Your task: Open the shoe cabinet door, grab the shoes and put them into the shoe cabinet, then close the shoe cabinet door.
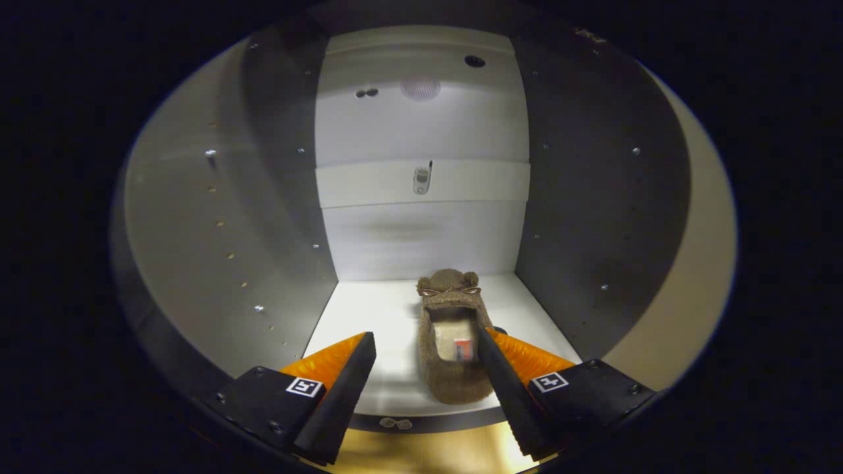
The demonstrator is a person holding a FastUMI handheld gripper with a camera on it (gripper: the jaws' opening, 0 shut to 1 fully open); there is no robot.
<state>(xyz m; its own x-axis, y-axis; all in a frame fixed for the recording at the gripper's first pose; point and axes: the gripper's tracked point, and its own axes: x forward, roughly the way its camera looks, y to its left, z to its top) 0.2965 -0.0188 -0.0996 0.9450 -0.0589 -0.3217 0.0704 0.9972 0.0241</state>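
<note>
Gripper view: gripper (426,345) fingers standing spread apart at shoe cabinet (421,224) mouth, gripping nothing. Fuzzy brown slipper (453,336) lying on white cabinet floor (375,322) between fingers, toe pointing inward, bow on top; right finger overlapping its side, contact unclear. Small fitting (421,179) on back panel hard to identify.

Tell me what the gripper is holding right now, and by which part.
Nothing is held. The gripper is open: the brown slipper lies between the fingers on the cabinet shelf, against the right finger, well clear of the left one.
</note>
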